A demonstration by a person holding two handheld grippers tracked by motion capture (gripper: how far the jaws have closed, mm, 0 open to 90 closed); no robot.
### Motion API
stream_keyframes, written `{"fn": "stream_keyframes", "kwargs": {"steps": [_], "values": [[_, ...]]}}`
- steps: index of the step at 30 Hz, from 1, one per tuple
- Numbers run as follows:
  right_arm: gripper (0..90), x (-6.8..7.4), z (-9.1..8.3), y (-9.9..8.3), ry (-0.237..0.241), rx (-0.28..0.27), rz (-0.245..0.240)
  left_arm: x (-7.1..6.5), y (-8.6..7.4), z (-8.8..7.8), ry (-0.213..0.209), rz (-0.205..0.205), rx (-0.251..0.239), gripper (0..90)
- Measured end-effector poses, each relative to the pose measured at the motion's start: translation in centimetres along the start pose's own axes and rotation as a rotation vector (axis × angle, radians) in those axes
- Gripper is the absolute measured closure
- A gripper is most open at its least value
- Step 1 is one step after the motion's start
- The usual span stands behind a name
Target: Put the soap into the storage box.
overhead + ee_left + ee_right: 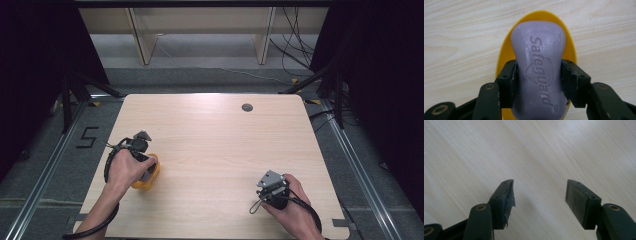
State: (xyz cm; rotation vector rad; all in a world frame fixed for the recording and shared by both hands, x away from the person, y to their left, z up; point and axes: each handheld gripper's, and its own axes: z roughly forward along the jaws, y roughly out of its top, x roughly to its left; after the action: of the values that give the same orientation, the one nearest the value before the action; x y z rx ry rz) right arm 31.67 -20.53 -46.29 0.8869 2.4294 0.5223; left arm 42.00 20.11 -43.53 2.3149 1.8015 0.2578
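Gripping the soap bar (539,67) with my left gripper (539,75) — both pads pressed against its narrowed waist, one on each long side. The bar is pale purple with a brand name embossed on top, and it lies lengthwise in a yellow dish (504,52) on the wooden table (215,145). Whether the bar has lifted clear of the dish or rests in it, I cannot tell from this close angle.

From the high view, the dish (148,175) sits at about 8 o'clock on the table, near the left edge, partly under my left hand (127,167).

My right gripper (272,186) hangs over bare wood at roughly 4 o'clock, well apart from the dish. Its jaws stand wide with nothing between them; the facing on the left pad (509,195) looks torn and is peeling away.

Handling notes — I judge the bar stiff, light, and likely slick at its rounded ends. The waist is the right hold: the pinched shape keeps the pads from sliding along it. The embossed top offers no purchase. The dish looks like thin plastic and may lift along with the soap if the two stick.
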Motion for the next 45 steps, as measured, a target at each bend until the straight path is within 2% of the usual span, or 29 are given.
{"fn": "stream_keyframes", "kwargs": {"steps": [2,12,14,18,19,20,21,22,23,25,26,27,28,31,35,36,38,40,42,44,45], "values": [[40.1,0.0,-0.1,0.0,-0.006,0.000,-0.007,-0.1,0.0,0.1,-0.004,-0.010,0.003,48.4],[40.1,0.0,0.0,0.0,-0.005,-0.006,-0.005,-0.1,0.0,0.4,-0.013,-0.008,0.006,48.2],[40.2,0.0,0.0,0.0,-0.004,-0.005,-0.005,0.1,-0.1,0.2,-0.015,0.010,-0.002,48.2],[40.1,0.0,0.0,0.0,-0.002,-0.006,-0.004,0.2,-0.2,-0.2,-0.026,0.018,-0.021,48.3],[40.1,0.0,0.0,0.0,-0.003,-0.007,-0.005,0.4,-0.2,-0.5,-0.041,0.030,-0.050,48.8],[40.1,0.0,0.0,0.0,-0.003,-0.007,-0.005,0.4,-0.2,-0.5,-0.041,0.030,-0.050,49.7],[40.1,0.1,-0.1,0.0,-0.007,0.002,-0.004,0.6,-0.3,-1.2,-0.052,0.045,-0.090,49.5],[40.1,0.1,-0.1,0.0,-0.008,0.000,-0.004,0.6,-0.5,-1.5,-0.055,0.042,-0.130,49.2],[40.1,0.1,-0.1,0.0,-0.008,0.000,-0.004,0.6,-0.5,-1.5,-0.055,0.042,-0.130,49.2],[40.1,0.0,-0.1,0.0,-0.003,-0.001,-0.009,0.7,-0.6,-2.2,-0.084,0.018,-0.156,49.2],[40.1,-0.1,-0.1,0.0,-0.001,-0.002,-0.010,1.1,-0.7,-3.1,-0.083,0.025,-0.180,50.0],[40.1,-0.1,-0.1,0.0,-0.001,-0.002,-0.010,1.1,-0.7,-3.1,-0.083,0.025,-0.180,51.3],[40.1,-0.1,-0.1,0.0,-0.001,-0.002,-0.010,1.6,-0.7,-3.5,-0.073,0.066,-0.186,51.3],[40.1,-0.1,-0.1,0.0,-0.001,-0.002,-0.011,2.2,-1.0,-4.3,-0.072,0.069,-0.227,54.5],[40.1,0.0,-0.1,0.0,-0.005,-0.001,-0.008,2.8,-1.3,-4.8,-0.045,0.095,-0.235,55.4],[40.1,0.0,-0.1,0.0,-0.006,-0.001,-0.009,3.3,-1.7,-4.9,-0.033,0.120,-0.242,55.3],[40.1,0.0,-0.1,0.0,-0.012,-0.011,-0.006,3.6,-2.0,-4.8,-0.034,0.123,-0.251,55.1],[40.0,0.0,-0.1,0.0,-0.009,-0.014,0.001,4.5,-3.1,-4.5,-0.063,0.137,-0.281,53.1],[40.1,0.0,-0.1,0.0,-0.007,-0.013,0.002,4.8,-3.6,-4.4,-0.074,0.140,-0.296,52.4],[40.1,0.0,-0.1,0.0,-0.012,-0.014,0.003,5.6,-5.1,-3.9,-0.126,0.149,-0.373,50.4],[40.1,0.0,-0.1,0.0,-0.011,-0.014,0.002,5.8,-5.6,-3.6,-0.136,0.147,-0.395,49.9]]}}
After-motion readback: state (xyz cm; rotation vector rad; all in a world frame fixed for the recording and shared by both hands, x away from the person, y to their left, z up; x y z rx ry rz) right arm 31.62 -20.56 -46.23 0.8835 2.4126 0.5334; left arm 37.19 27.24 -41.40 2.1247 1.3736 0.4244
